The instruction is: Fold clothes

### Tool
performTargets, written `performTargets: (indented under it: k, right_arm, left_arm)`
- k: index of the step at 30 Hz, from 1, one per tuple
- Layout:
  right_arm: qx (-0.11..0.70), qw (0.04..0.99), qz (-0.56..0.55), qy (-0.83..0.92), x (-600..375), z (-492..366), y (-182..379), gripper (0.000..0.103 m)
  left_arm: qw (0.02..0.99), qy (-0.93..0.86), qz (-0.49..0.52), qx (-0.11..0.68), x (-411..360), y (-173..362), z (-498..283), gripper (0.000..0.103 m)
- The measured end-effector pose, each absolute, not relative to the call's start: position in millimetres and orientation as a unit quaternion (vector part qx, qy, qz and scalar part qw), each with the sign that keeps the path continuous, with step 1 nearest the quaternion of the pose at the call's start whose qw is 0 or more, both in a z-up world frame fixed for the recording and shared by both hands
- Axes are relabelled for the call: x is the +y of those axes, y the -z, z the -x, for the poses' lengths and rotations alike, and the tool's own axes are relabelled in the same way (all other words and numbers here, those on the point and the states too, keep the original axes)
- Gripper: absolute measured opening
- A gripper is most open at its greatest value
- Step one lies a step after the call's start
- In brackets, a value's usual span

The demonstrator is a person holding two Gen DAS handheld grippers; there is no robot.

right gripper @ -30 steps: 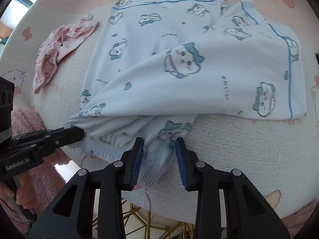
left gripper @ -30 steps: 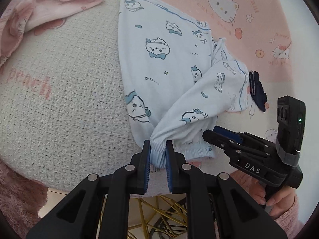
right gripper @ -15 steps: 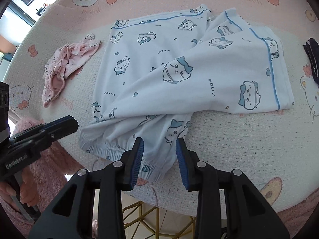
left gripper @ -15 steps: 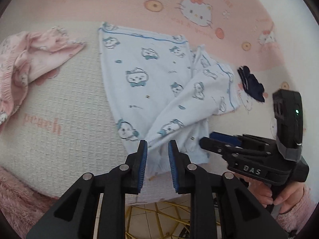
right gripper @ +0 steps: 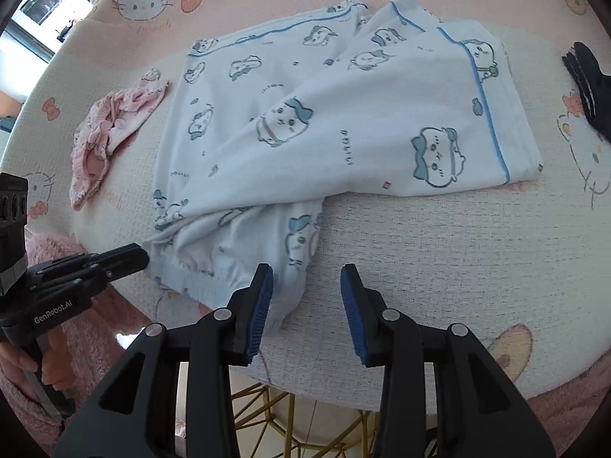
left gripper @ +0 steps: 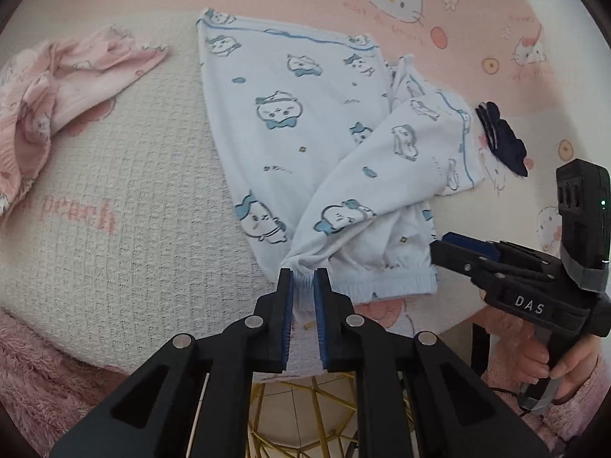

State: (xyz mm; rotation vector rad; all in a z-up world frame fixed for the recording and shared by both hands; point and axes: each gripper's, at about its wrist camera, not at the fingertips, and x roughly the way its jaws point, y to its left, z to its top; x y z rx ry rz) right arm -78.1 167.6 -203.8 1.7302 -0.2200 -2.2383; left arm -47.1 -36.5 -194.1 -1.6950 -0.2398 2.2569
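Pale blue pyjama trousers (left gripper: 305,122) with cartoon prints lie half folded on the round table, one leg crossed over the other. My left gripper (left gripper: 303,286) has the bunched elastic cuff of the upper leg between its pads, and its jaws are closing on it at the table's near edge. In the right wrist view the trousers (right gripper: 343,122) spread ahead of my right gripper (right gripper: 306,286). Its jaws are opening, and the lower leg's cuff lies just beside its left finger (right gripper: 263,294), not pinched. The two grippers sit side by side, close together.
A crumpled pink garment (left gripper: 57,91) lies at the left of the table, a small dark navy item (left gripper: 504,141) at the right. The pink cartoon-print tablecloth (right gripper: 439,236) covers the table. Gold wire legs show below the near edge. Fluffy pink sleeves frame both sides.
The left jaws widened around the cuff and have narrowed on it again. The right jaws have spread, and the lower leg's cuff no longer sits between them.
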Motion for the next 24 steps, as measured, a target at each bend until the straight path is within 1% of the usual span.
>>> performTargets:
  k: [3, 4, 5, 6, 8, 11, 13, 14, 15, 17, 18, 21, 24]
  right_arm:
    - [-0.033, 0.159, -0.605, 0.779, 152, 74, 207, 0.038]
    - [-0.017, 0.156, -0.611, 0.776, 149, 73, 211, 0.038]
    - [-0.021, 0.157, -0.612, 0.775, 151, 73, 214, 0.038]
    - [-0.042, 0.160, -0.612, 0.773, 158, 73, 213, 0.038]
    - [-0.090, 0.159, -0.613, 0.768, 179, 74, 205, 0.038]
    - [-0.114, 0.117, -0.583, 0.796, 221, 74, 183, 0.039]
    - [-0.127, 0.072, -0.566, 0.811, 253, 75, 174, 0.039]
    - [-0.134, 0.048, -0.559, 0.817, 269, 77, 171, 0.039]
    - [-0.143, 0.029, -0.553, 0.820, 283, 78, 171, 0.039]
    - [-0.172, 0.006, -0.544, 0.821, 310, 79, 174, 0.039]
    - [-0.193, -0.001, -0.543, 0.817, 322, 78, 177, 0.039]
    - [-0.241, -0.021, -0.548, 0.801, 347, 75, 189, 0.039]
    - [-0.265, -0.048, -0.560, 0.783, 360, 77, 203, 0.039]
  left_arm:
    - [0.153, -0.787, 0.596, -0.048, -26, 196, 47, 0.013]
    - [0.133, -0.781, 0.609, -0.034, -26, 203, 48, 0.013]
    - [0.113, -0.774, 0.622, -0.026, -30, 210, 50, 0.014]
    - [0.111, -0.774, 0.623, -0.039, -35, 208, 50, 0.016]
    - [0.107, -0.772, 0.623, -0.065, -44, 203, 50, 0.017]
    - [0.134, -0.791, 0.595, -0.052, -22, 179, 54, 0.017]
    - [0.152, -0.803, 0.575, -0.043, -8, 163, 57, 0.019]
    - [0.171, -0.806, 0.566, -0.034, 8, 159, 62, 0.023]
    - [0.190, -0.808, 0.556, -0.024, 25, 154, 66, 0.031]
    - [0.229, -0.809, 0.541, -0.008, 64, 150, 78, 0.041]
    - [0.248, -0.808, 0.535, -0.001, 87, 151, 85, 0.043]
    - [0.276, -0.805, 0.524, 0.031, 147, 164, 103, 0.044]
    - [0.290, -0.796, 0.528, 0.061, 196, 184, 120, 0.044]
